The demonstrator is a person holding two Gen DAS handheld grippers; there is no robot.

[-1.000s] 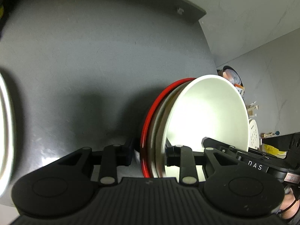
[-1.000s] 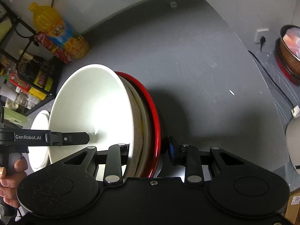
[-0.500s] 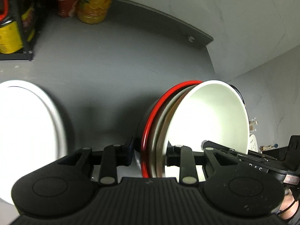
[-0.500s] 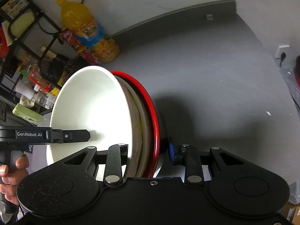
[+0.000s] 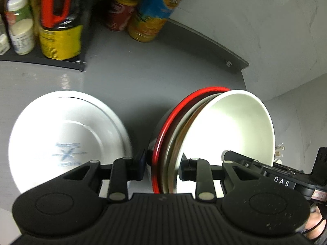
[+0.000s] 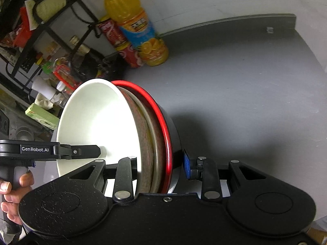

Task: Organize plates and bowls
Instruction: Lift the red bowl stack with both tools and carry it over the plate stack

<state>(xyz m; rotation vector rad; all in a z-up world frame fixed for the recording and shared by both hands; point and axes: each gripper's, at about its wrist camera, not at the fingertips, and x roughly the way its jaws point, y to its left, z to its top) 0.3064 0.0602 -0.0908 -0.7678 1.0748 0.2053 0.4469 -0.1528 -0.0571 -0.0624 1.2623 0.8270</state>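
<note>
My left hand-held gripper (image 5: 163, 166) clamps the rims of a nested stack of bowls (image 5: 204, 138) held on edge: a red-rimmed bowl outermost, a white bowl innermost. Left of it, 1 white plate (image 5: 67, 134) with a blue logo lies on the grey table (image 5: 163, 69).

The lower rims of the nested bowls (image 5: 204, 134) vanish behind the left gripper (image 5: 162, 164) body, so where the stack bottoms out can't be read. Same story in the right wrist view: the right gripper (image 6: 159, 166) covers the stack's base, and its left finger sits behind the white bowl's (image 6: 96, 122) wall. The orange juice bottle (image 5: 157, 10) is cut off by the top edge and smeared with blur; its label is unreadable. The red can (image 5: 120, 14) beside it is blurred too. The white plate (image 5: 67, 138) carries blue print too soft to make out, its near edge hidden by the gripper. The rack's (image 6: 40, 30) clutter is too small to name. The hand (image 6: 12, 198) is clipped by the left edge.
</note>
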